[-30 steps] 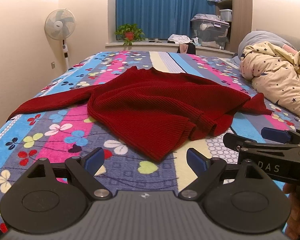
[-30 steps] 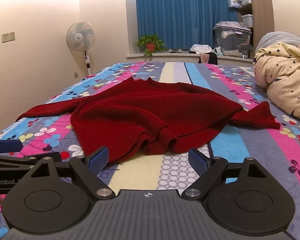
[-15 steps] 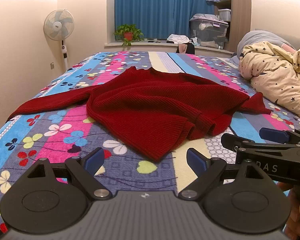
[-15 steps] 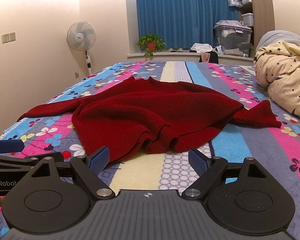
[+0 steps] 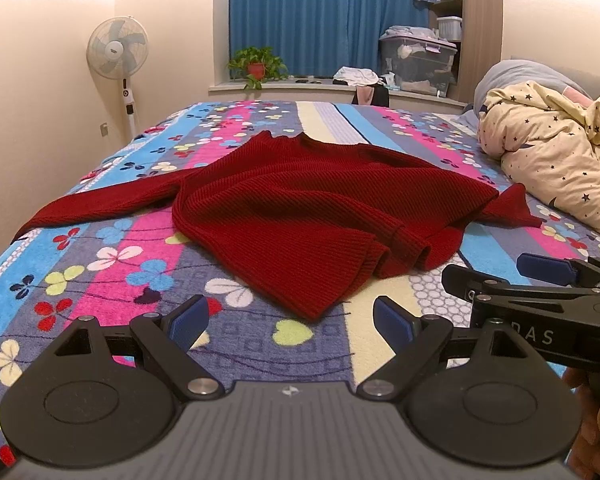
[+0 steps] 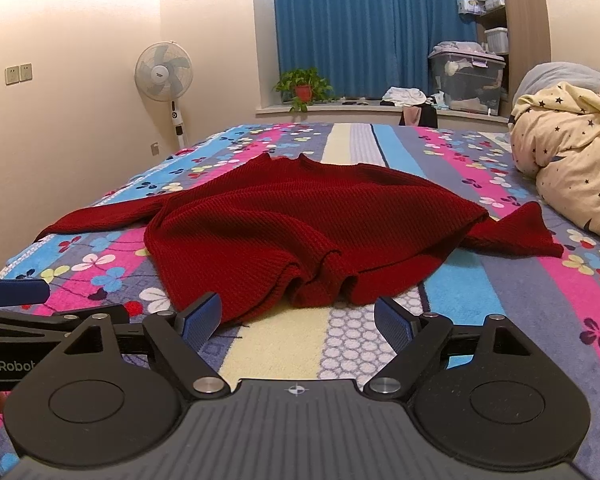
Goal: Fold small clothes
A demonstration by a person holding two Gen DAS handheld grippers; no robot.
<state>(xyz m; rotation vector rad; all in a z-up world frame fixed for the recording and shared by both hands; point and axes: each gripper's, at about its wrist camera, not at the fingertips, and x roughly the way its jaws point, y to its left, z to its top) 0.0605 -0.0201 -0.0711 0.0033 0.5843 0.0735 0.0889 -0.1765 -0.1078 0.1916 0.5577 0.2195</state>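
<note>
Red sweater [image 5: 300,216] lies rumpled mid-bed on a flowery striped bedspread [image 5: 112,276], blue curtains [image 6: 372,28] and a fan [image 6: 163,70] behind. Left gripper [image 5: 290,322] and right gripper [image 6: 298,320] both gape wide, holding nothing.

sweater [image 5: 300,216]: ribbed red knit | bedspread [image 5: 112,264]: fuzzy printed fleece

Sweater [image 5: 300,216] mid-bed [image 5: 112,280]; duvet [image 5: 560,164] at right; fan [image 5: 118,50] behind, left.

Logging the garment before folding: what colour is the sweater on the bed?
Dark red rib knit sweater, shown best in the left wrist view.
</note>
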